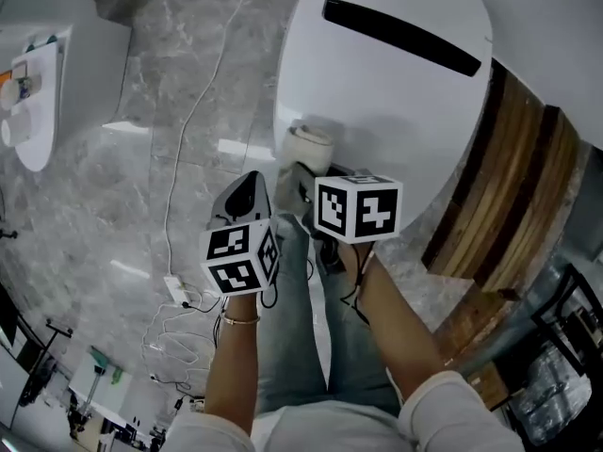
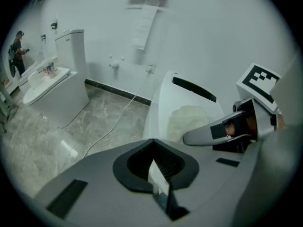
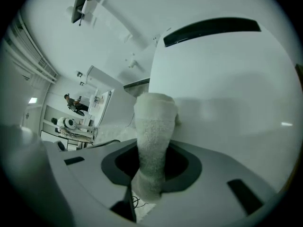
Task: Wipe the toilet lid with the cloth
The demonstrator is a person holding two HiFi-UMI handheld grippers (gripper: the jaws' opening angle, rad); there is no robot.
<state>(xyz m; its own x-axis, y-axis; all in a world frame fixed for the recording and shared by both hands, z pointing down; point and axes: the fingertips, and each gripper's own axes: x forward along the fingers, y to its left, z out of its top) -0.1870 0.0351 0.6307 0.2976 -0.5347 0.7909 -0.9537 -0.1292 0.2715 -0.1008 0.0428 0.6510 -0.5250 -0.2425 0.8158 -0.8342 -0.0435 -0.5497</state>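
Both forearms (image 1: 400,332) reach forward side by side, grippers tilted steeply down: right gripper (image 1: 300,171) clamps the rolled white cloth (image 1: 309,146) against the toilet lid (image 1: 396,102) at its near-left edge, left gripper (image 1: 247,192) closed, empty, just left over the floor (image 1: 188,111).

Head view: up high, aimed steeply down onto the toilet lid (image 1: 377,92) and marble floor (image 1: 179,111). Left gripper view: low, faces across the floor toward the lid's side, fairly near, wall behind. Right gripper view: almost against the lid, which fills most of the frame. All three share the lid. Head and left also share the floor.
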